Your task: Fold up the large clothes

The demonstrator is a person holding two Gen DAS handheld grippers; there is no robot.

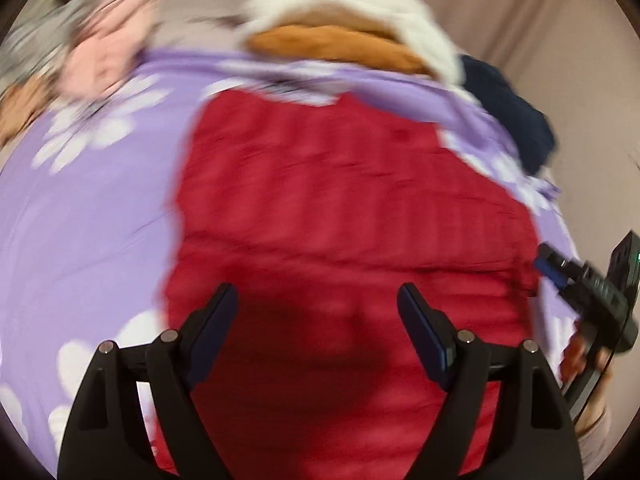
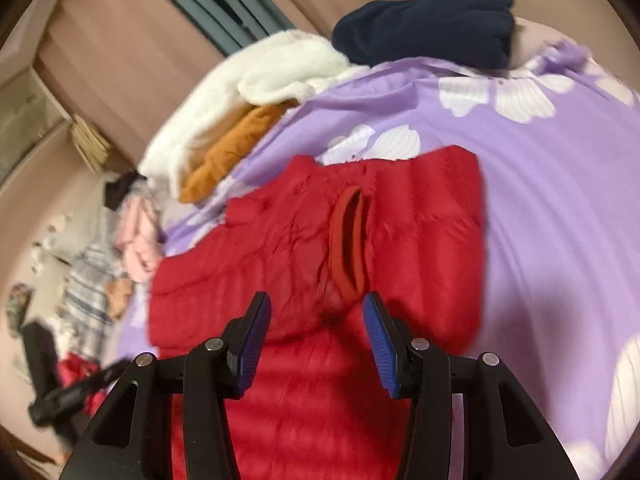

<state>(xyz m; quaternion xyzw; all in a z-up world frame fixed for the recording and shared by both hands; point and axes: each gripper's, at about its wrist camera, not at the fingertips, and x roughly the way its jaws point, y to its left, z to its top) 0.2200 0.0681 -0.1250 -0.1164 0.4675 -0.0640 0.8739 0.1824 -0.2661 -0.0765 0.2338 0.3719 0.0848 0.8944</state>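
The red jacket (image 2: pixel 304 248) is showing a quilted, puffy cloth with a slight sheen, its collar lining looking softer and matt. Beneath it the purple sheet (image 2: pixel 540 220) is lying as smooth, thin cloth printed with white flowers. At the far side a white blanket (image 2: pixel 280 68) is looking fluffy and thick, the orange garment (image 2: pixel 228 152) is appearing finely ribbed and matt, and the navy garment (image 2: pixel 424 24) is looking like fuzzy fleece. The right gripper (image 2: pixel 316 306) is showing matt black plastic arms, shiny metal pins and ridged blue rubbery pads (image 2: pixel 380 336); the left gripper (image 1: pixel 318 300) is looking the same.
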